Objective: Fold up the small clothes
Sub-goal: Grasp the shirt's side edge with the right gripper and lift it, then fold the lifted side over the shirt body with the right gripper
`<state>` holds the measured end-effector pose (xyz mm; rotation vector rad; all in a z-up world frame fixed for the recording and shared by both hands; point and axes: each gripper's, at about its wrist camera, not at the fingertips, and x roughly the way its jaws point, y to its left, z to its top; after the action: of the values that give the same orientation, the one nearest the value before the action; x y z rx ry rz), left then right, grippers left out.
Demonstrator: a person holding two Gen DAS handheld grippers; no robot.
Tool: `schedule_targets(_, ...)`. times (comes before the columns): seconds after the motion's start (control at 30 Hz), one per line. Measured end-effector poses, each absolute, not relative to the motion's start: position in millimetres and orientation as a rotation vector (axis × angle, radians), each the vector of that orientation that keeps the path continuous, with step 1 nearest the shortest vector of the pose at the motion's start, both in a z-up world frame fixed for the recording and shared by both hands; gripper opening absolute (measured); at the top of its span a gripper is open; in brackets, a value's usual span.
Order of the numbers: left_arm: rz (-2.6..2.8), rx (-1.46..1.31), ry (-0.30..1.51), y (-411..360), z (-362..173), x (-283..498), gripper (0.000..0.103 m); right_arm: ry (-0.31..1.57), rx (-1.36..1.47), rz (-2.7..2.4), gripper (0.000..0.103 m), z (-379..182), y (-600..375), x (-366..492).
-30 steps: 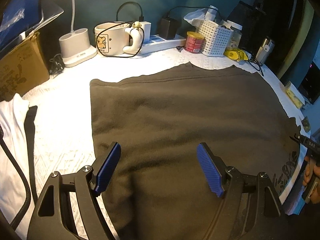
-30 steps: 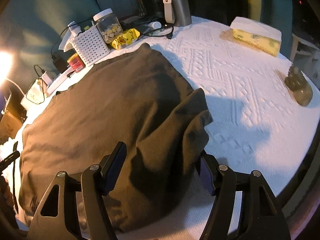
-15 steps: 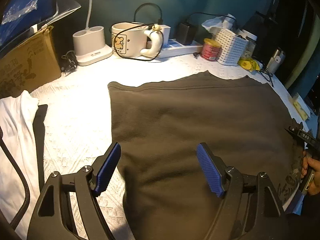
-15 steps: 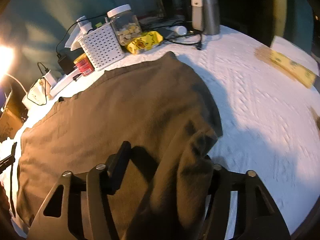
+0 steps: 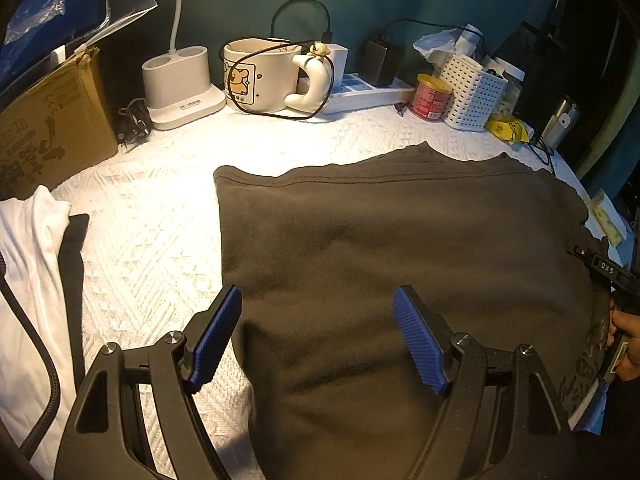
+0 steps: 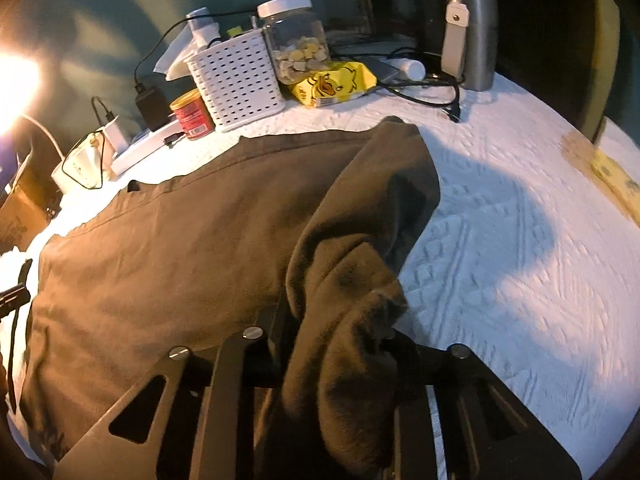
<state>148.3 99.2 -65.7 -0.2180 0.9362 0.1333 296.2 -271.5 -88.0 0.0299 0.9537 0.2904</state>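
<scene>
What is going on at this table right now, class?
A person with a handheld gripper in each hand is folding a dark brown garment spread on a white textured cloth. The right gripper is shut on the garment's right edge, with the fabric bunched and raised off the table. The left gripper hangs open above the garment's near left part, gripping nothing. The fold is not yet laid over.

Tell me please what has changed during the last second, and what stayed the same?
The right gripper closed on the brown garment's right edge and lifted it into a raised fold. The left gripper stayed open above the garment while its view drifted left. The mug and white basket stayed put.
</scene>
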Motion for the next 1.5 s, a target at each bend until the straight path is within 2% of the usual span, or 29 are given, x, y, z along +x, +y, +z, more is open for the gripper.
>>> schedule_targets(0.2, 0.136, -0.228, 0.924, 101.3, -63.9, 144.1, 0.078, 0.919, 0.073, 0.376, 0.019, -71.3, -260.3, 293.4)
schedule_targets(0.73, 0.148, -0.278, 0.863, 119.2, -55.8, 116.7, 0.078, 0.851, -0.034, 0.61, 0.018, -33.8, -170.9, 267.5)
schedule_targets(1.5, 0.149, -0.333, 0.835, 149.5, -59.4, 76.7, 0.078, 0.888, -0.172, 0.759, 0.018, -49.6, -75.7, 236.1)
